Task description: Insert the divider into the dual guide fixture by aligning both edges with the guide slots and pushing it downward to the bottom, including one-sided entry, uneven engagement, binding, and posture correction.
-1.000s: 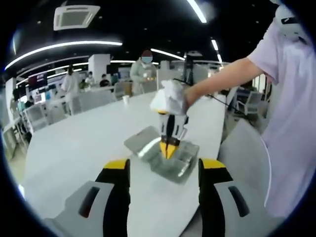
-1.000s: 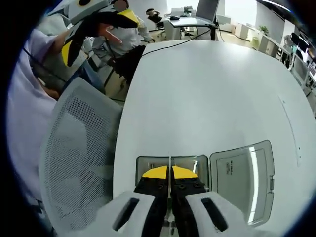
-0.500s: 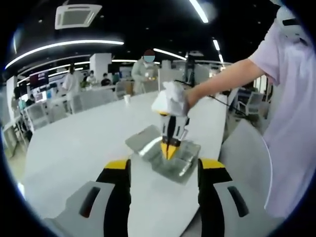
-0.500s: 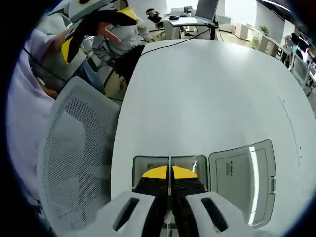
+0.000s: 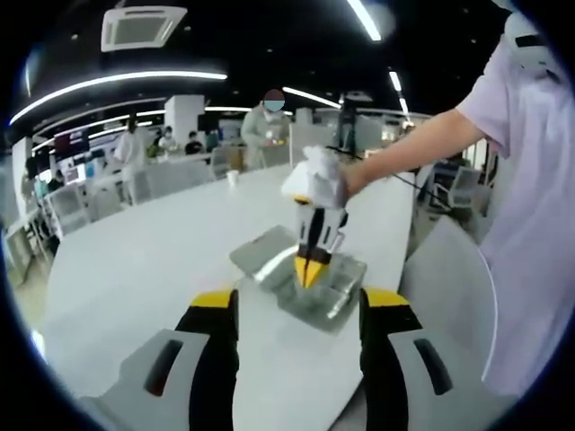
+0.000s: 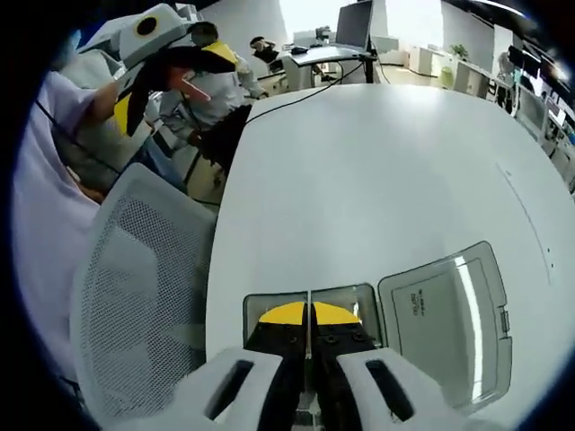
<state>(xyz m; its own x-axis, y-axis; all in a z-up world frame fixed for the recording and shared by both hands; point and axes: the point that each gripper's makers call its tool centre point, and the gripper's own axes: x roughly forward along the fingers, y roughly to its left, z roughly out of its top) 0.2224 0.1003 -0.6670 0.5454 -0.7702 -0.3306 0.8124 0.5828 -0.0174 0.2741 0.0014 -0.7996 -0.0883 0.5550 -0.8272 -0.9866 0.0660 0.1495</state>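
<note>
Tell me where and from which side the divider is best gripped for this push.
Grip the divider at its top edge, coming from straight above, as the right gripper does now with jaws shut on it. It is a thin upright sheet standing edge-on in the open box, so only its flat faces offer purchase, and the box walls appear to block any side approach. The left gripper hangs open, apart.

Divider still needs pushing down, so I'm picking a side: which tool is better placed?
Right. The right tool is shut on the divider over the fixture; the left tool is open, held back.
</note>
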